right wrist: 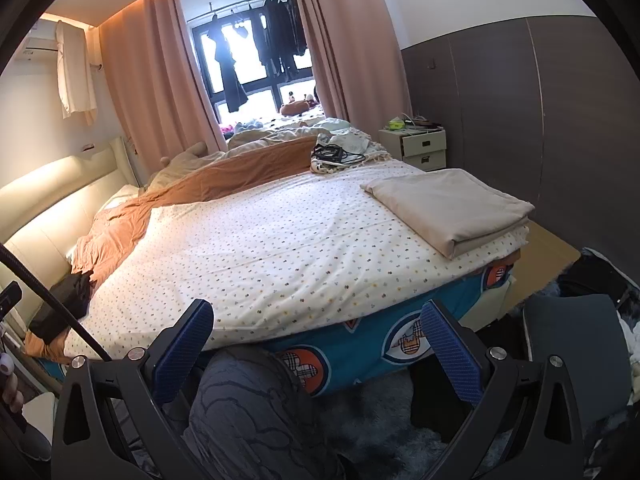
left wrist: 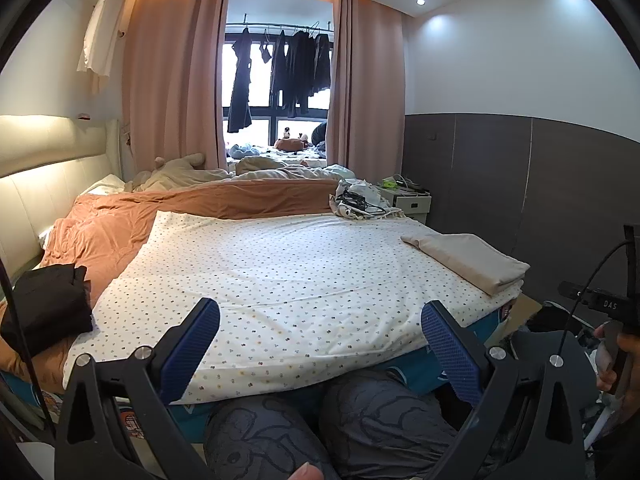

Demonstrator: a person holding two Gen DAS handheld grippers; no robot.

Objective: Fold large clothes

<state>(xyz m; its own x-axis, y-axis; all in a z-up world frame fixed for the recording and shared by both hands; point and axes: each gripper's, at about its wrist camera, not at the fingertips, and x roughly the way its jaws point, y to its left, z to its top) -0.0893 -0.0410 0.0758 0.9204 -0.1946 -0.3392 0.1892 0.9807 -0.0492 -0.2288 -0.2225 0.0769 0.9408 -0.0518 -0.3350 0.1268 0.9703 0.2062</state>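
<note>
**Both grippers empty at the foot of the bed, folded clothes lying apart**

The left gripper (left wrist: 320, 344) hangs above the near edge of the bed (left wrist: 280, 264), its blue-padded fingers (left wrist: 192, 352) spread wide with nothing between them. The right gripper (right wrist: 316, 344) is in the same state: jaws wide apart, empty, held just off the near edge of the mattress above the person's patterned trouser leg (right wrist: 248, 400).

A white sheet with small dots (right wrist: 260, 248) covers the near part of the bed and lies flat. On its right corner sits a folded beige cloth (right wrist: 452, 208), a neat rectangular stack, ahead and to the right of the right gripper and well apart from both. In the left wrist view the same beige stack (left wrist: 472, 260) lies beyond the right fingertip, near the bed's right edge.

At the far left of the bed a folded black garment (left wrist: 48, 304) rests on an orange blanket (left wrist: 120, 224), to the left of the left gripper and not touching it.

Farther back, a tangle of black cable (right wrist: 336, 154) lies on a small patterned cloth. A bedside cabinet (right wrist: 420, 148) stands by the grey wall panel, and dark clothes hang on a rail (left wrist: 288, 68) at the window between pink curtains (left wrist: 168, 80).
</note>
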